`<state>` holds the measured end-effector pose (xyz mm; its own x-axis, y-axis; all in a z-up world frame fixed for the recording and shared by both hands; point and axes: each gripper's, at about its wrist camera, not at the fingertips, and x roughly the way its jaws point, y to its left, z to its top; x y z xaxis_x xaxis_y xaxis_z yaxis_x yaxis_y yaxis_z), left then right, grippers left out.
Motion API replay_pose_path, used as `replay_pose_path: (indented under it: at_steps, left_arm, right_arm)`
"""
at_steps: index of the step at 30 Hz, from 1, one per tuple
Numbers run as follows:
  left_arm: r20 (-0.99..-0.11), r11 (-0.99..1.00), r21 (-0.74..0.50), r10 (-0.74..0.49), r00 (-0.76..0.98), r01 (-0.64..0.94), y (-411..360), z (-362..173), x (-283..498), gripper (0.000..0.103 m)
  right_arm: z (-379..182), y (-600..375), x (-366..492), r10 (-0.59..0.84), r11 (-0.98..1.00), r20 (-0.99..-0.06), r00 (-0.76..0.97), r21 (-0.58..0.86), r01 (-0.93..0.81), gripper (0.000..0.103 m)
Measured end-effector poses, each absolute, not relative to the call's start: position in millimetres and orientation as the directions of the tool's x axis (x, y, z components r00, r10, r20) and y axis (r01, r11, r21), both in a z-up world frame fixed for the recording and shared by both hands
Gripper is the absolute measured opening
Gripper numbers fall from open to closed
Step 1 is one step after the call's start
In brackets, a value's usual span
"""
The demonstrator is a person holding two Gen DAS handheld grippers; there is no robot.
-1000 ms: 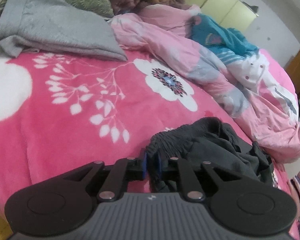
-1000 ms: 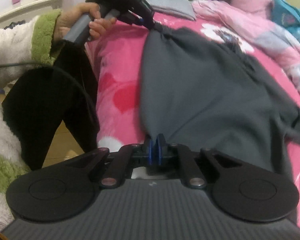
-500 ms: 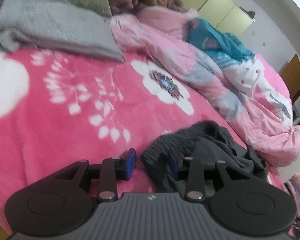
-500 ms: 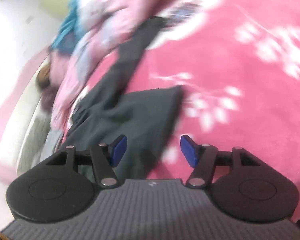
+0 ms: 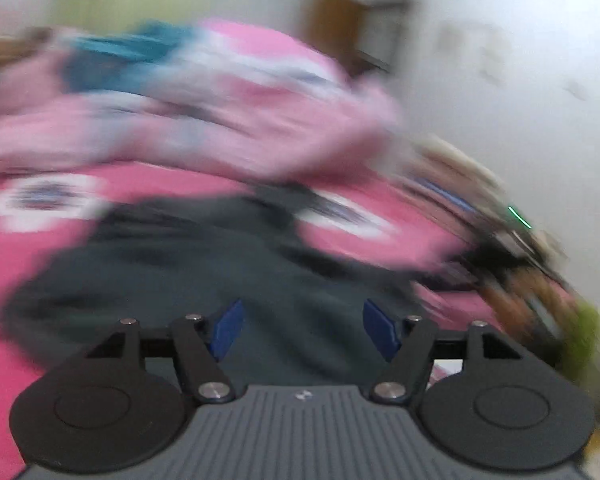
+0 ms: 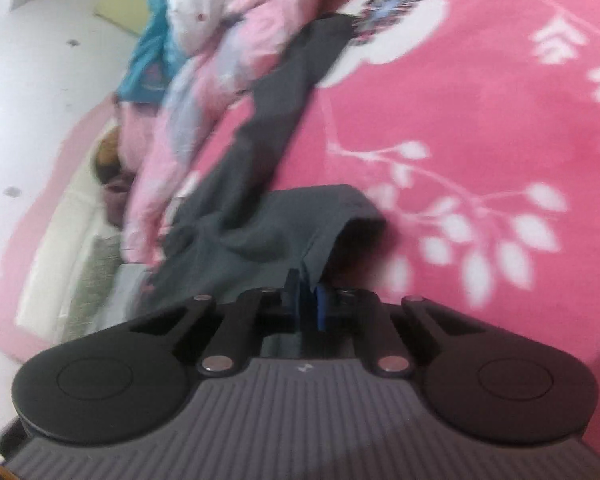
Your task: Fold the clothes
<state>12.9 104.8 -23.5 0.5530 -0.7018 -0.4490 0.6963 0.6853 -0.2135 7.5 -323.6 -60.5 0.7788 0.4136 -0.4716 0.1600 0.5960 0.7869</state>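
Dark grey trousers (image 5: pixel 204 264) lie spread on the pink flowered blanket (image 5: pixel 12 264). The left wrist view is heavily blurred. My left gripper (image 5: pixel 302 330) hovers over the trousers, its jaws wide apart and still opening, nothing pinched between the blue pads (image 5: pixel 228 326). In the right wrist view, rolled to one side, my right gripper (image 6: pixel 308 300) is shut on an edge of the trousers (image 6: pixel 268 236). A fold of the fabric rises from its pads, and one trouser leg (image 6: pixel 296 80) stretches away across the blanket (image 6: pixel 480 100).
A rumpled pink quilt (image 5: pixel 228 120) with a teal garment (image 5: pixel 132 52) lies along the far side of the bed. A person lies under that quilt (image 6: pixel 204 92), head (image 6: pixel 108 156) near the pillows (image 6: pixel 88 276). A sleeve with a green cuff (image 5: pixel 584 332) shows at the right in the left wrist view.
My left gripper let go of the trousers' waistband, opened wide and swung fast to the right. My right gripper rolled over, opened, then shut on a trouser edge.
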Motion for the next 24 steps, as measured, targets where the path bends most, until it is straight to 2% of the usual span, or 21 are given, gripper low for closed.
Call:
replay_pose_path:
  at_steps: [3, 5, 7, 9, 10, 11, 12, 13, 14, 15, 17, 20, 24]
  left_arm:
    - [-0.531, 0.618, -0.197, -0.72, 0.447, 0.761, 67, -40, 17, 0.066]
    - [-0.608, 0.62, -0.161, -0.675, 0.418, 0.767, 45, -53, 23, 0.062]
    - [-0.692, 0.653, -0.084, -0.582, 0.428, 0.753, 27, -65, 29, 0.049]
    - [-0.713, 0.677, -0.059, -0.543, 0.443, 0.734, 22, -70, 33, 0.038]
    - [-0.706, 0.689, -0.086, -0.552, 0.444, 0.72, 25, -69, 35, 0.032]
    - [-0.702, 0.705, -0.119, -0.558, 0.443, 0.699, 28, -67, 40, 0.016]
    - [-0.695, 0.722, -0.165, -0.568, 0.44, 0.672, 34, -66, 45, 0.01]
    - [-0.688, 0.737, -0.215, -0.58, 0.436, 0.641, 40, -65, 52, 0.01]
    - [-0.68, 0.748, -0.265, -0.593, 0.432, 0.609, 47, -65, 58, 0.009]
    - [-0.669, 0.754, -0.33, -0.611, 0.423, 0.568, 54, -63, 66, 0.009]
    - [-0.632, 0.736, -0.489, -0.669, 0.39, 0.469, 74, -70, 84, 0.008]
    - [-0.558, 0.656, -0.686, -0.752, 0.352, 0.314, 104, -89, 106, 0.008]
    - [-0.472, 0.546, -0.817, -0.819, 0.326, 0.188, 128, -109, 122, 0.008]
  right_arm:
    - [-41, -319, 27, 0.46, 0.574, -0.402, 0.791, 0.815, 0.081, 0.004]
    - [-26, -313, 48, 0.494, 0.569, -0.373, 0.785, 0.822, 0.032, 0.004]
    - [-22, -303, 79, 0.541, 0.554, -0.377, 0.752, 0.832, 0.019, 0.005]
    - [-24, -292, 112, 0.581, 0.54, -0.395, 0.711, 0.841, 0.026, 0.007]
    - [-30, -286, 128, 0.597, 0.536, -0.412, 0.688, 0.844, 0.041, 0.008]
    - [-35, -280, 144, 0.612, 0.532, -0.429, 0.664, 0.845, 0.056, 0.009]
    - [-41, -274, 158, 0.623, 0.543, -0.457, 0.634, 0.837, 0.069, 0.013]
    - [-47, -267, 172, 0.632, 0.56, -0.488, 0.602, 0.825, 0.08, 0.016]
    - [-52, -264, 182, 0.629, 0.577, -0.518, 0.579, 0.811, 0.098, 0.029]
    - [-57, -264, 188, 0.62, 0.594, -0.545, 0.564, 0.796, 0.116, 0.037]
    - [-57, -271, 185, 0.606, 0.602, -0.55, 0.575, 0.789, 0.12, 0.042]
    - [-48, -298, 156, 0.596, 0.575, -0.487, 0.638, 0.814, 0.084, 0.053]
    - [-41, -335, 97, 0.533, 0.557, -0.441, 0.722, 0.825, 0.094, 0.068]
